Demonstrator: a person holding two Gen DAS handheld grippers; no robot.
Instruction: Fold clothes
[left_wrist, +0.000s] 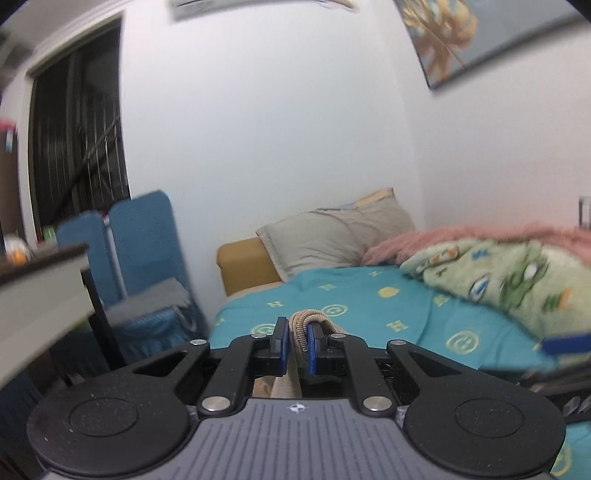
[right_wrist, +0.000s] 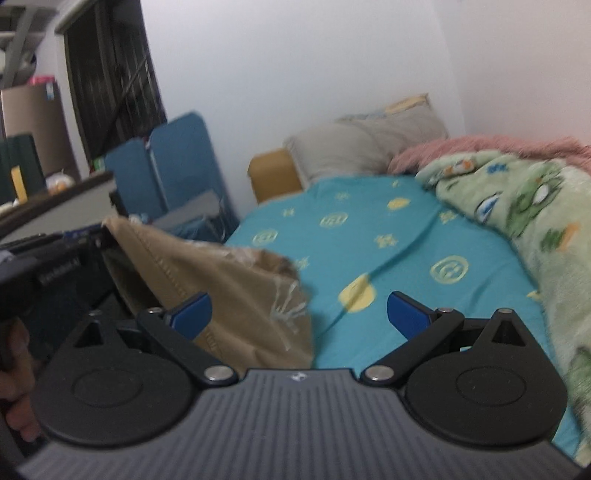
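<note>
- Left gripper (left_wrist: 298, 341), lower centre of the left wrist view: blue pads pinch a ribbed hem of the tan cotton garment (left_wrist: 308, 321), jaws nearly together.
- Right gripper (right_wrist: 299, 314), lower centre of the right wrist view: jaws spread wide, nothing between the pads.
- Same tan garment (right_wrist: 221, 288) hangs at centre left of the right view, lifted over the teal patterned bedsheet (right_wrist: 369, 236).
- Green cartoon-print fleece blanket (right_wrist: 517, 206) and pink fuzzy blanket (right_wrist: 480, 147) heaped at right.
- Grey pillow (left_wrist: 332, 236) at the bed's head, blue folding chair (left_wrist: 147, 243) at left.
</note>
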